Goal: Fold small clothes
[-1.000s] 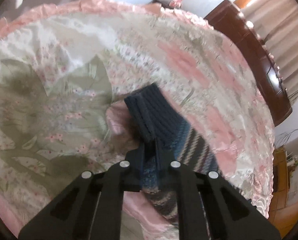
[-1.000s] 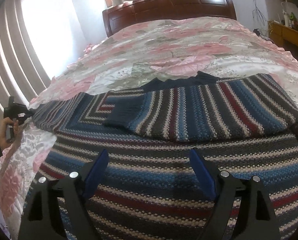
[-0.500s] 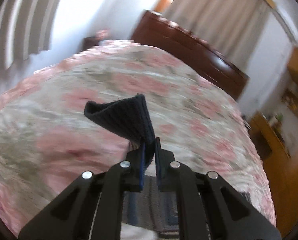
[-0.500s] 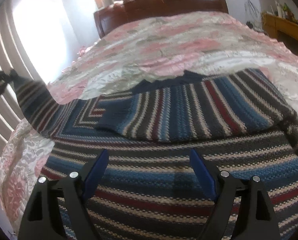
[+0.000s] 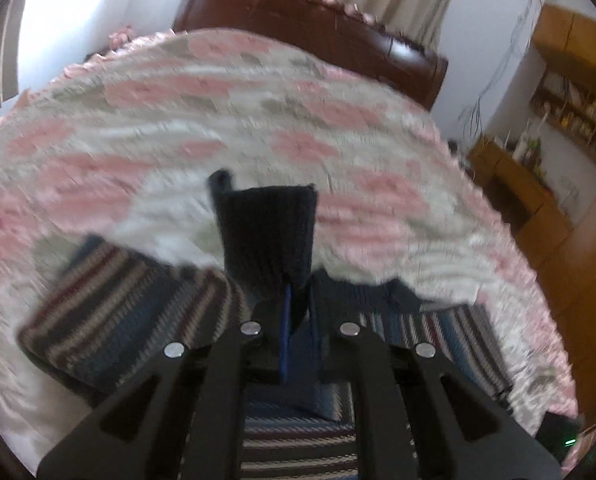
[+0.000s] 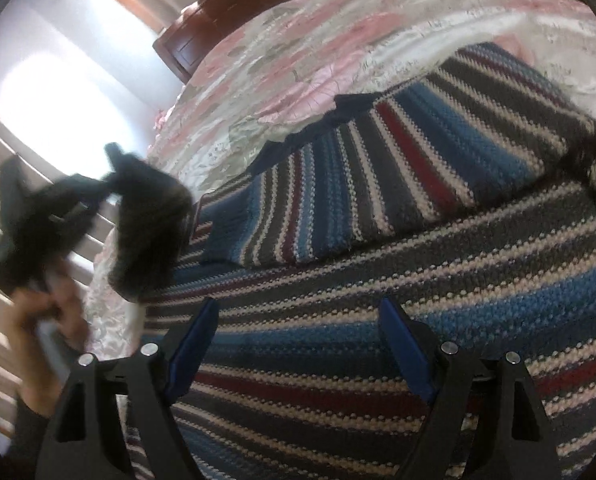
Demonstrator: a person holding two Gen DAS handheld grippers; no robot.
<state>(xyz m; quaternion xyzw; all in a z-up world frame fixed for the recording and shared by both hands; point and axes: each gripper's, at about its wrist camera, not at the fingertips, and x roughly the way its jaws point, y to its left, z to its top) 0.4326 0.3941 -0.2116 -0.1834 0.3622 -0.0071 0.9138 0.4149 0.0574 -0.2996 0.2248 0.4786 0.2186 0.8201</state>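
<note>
Since half a second ago the left hand-held gripper (image 5: 298, 304) has swung over the striped sweater (image 6: 398, 264), carrying the dark sleeve cuff (image 5: 268, 236) from the left edge of the bed toward the garment's body; the bedspread behind it now streaks with motion blur. Its jaws are clamped tight on the cuff, which stands up at the centre of the left wrist view, above the fingers, with striped knit showing at lower left and lower right of that frame. In the right wrist view the same gripper appears as a blurred dark shape at middle left, the cuff (image 6: 150, 232) hanging from it and the person's hand (image 6: 38, 320) gripping the handle at lower left. The right hand-held gripper (image 6: 298, 344) hovers low over the sweater at the bottom centre of its frame, blue-padded fingers (image 6: 406, 352) spread wide and holding nothing. The sweater lies flat across the pink floral bedspread (image 6: 298, 40), one sleeve (image 6: 378, 184) already folded across its chest. A dark wooden headboard (image 5: 310, 32) closes the top of the left wrist view, with wooden shelving (image 5: 570, 92) at upper right
</note>
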